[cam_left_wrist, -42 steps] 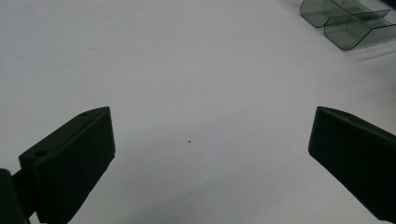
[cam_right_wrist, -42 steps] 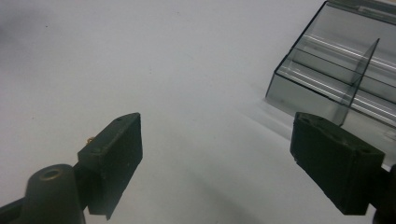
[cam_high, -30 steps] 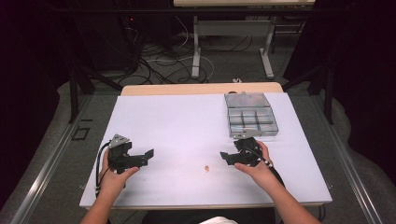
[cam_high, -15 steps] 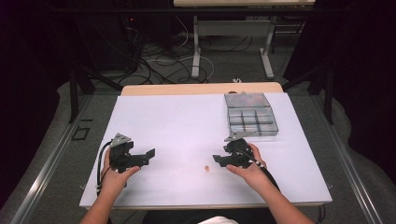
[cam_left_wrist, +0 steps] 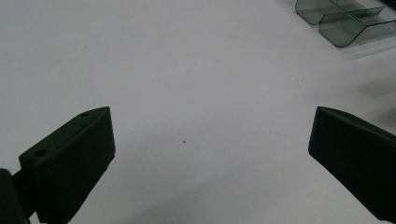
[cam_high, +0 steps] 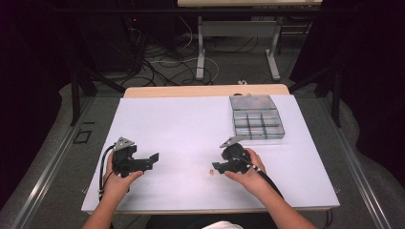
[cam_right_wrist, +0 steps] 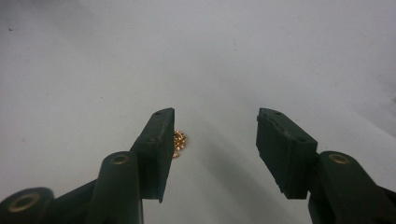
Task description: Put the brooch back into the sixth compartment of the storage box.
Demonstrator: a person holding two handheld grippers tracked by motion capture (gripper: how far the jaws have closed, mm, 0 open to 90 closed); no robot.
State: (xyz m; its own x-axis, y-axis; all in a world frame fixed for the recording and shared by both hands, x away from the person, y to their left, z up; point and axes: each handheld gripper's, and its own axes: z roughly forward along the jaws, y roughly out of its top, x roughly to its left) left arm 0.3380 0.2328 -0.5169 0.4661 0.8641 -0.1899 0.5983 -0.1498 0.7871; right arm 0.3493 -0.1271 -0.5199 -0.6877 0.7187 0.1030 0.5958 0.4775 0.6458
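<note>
Since the earlier frames, my right tongs (cam_high: 216, 167) have slid leftward across the table (cam_high: 181, 124) toward the brass bits (cam_high: 210, 172), their jaws narrowing on the way; my left tongs (cam_high: 152, 157) have kept their place. Right jaws stand part-open and hold nothing. In the right gripper view the brass bits (cam_right_wrist: 178, 142) lie on the table against the inner face of the left-hand jaw, partly hidden behind it, not centred in the gap. Left jaws gape wide over bare table, empty. The tray (cam_high: 256, 123) sits well apart, at the far right.

Risk, as I judge it: closing from here, the near jaw may shove the small cluster aside or scatter it, since the bits lie off-centre. They are low and flat, so the pads may also ride over them if I come in too high.
</note>
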